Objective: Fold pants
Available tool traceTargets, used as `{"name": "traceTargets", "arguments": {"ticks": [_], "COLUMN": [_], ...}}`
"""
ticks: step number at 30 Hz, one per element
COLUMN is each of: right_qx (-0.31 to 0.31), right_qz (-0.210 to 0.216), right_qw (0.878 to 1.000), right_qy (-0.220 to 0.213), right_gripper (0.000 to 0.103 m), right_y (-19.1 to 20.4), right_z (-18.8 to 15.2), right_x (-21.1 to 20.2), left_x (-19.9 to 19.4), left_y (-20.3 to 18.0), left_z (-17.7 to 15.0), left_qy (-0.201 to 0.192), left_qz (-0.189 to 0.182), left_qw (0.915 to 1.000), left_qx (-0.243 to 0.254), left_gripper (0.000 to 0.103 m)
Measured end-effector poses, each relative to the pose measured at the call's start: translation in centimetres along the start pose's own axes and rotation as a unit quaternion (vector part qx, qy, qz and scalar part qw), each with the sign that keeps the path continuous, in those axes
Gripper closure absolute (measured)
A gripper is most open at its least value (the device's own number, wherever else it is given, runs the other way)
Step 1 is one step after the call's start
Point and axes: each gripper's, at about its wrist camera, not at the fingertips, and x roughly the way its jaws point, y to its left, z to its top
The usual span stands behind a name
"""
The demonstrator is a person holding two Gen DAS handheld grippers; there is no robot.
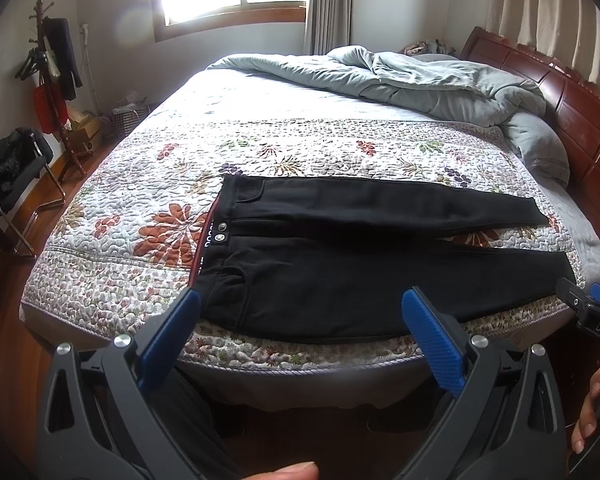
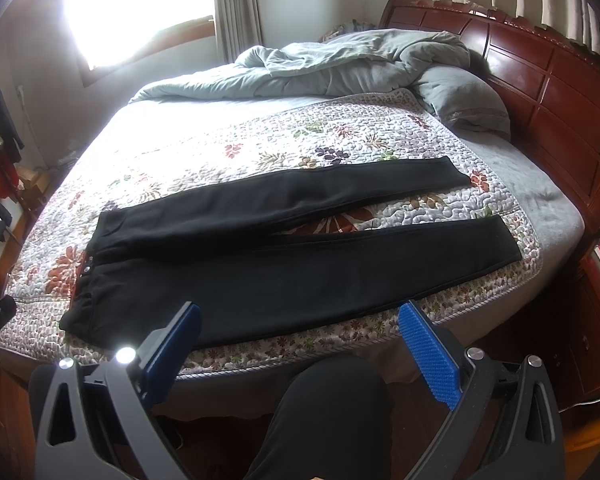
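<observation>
Pants: a black pair [image 1: 340, 272] lay flat and unfolded on the bed, waistband toward the window side, both legs running toward the headboard with a narrow wedge of quilt showing between them
Waistband: red lining showed at its edge, with two metal snap buttons [image 1: 221, 231] at the fly
Bed: covered by a floral quilt [image 1: 148, 184], the near leg lying close to its front edge
Left gripper: [image 1: 300, 320] spread wide, nothing between its blue pads, raised in front of the bed edge over the hip area of the pants
Right gripper: [image 2: 300, 334] likewise wide open and holding nothing, poised before the bed edge near the middle of the near leg
Duvet: grey-green [image 1: 420, 76], bunched along the far side of the bed
Headboard: dark red wood [image 2: 540, 80], on the right
Coat stand: [image 1: 50, 80] stood by the wall to the left, with clothes hanging on it
</observation>
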Motion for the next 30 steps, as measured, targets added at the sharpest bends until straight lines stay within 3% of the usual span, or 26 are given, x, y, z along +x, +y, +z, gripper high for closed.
{"name": "traceTargets", "arguments": {"ticks": [30], "right_qx": [-0.005], "right_qz": [-0.001], "right_qw": [1.0], "right_qy": [0.007], "right_gripper": [0.004], "right_y": [0.07], "right_z": [-0.31], "right_x": [0.7], "left_x": [0.38], "left_y": [0.23], "left_z": [-0.42], "left_qy": [0.003], "left_qz": [0.0], "left_qw": [1.0], "left_qx": [0.001], "left_gripper": [0.003]}}
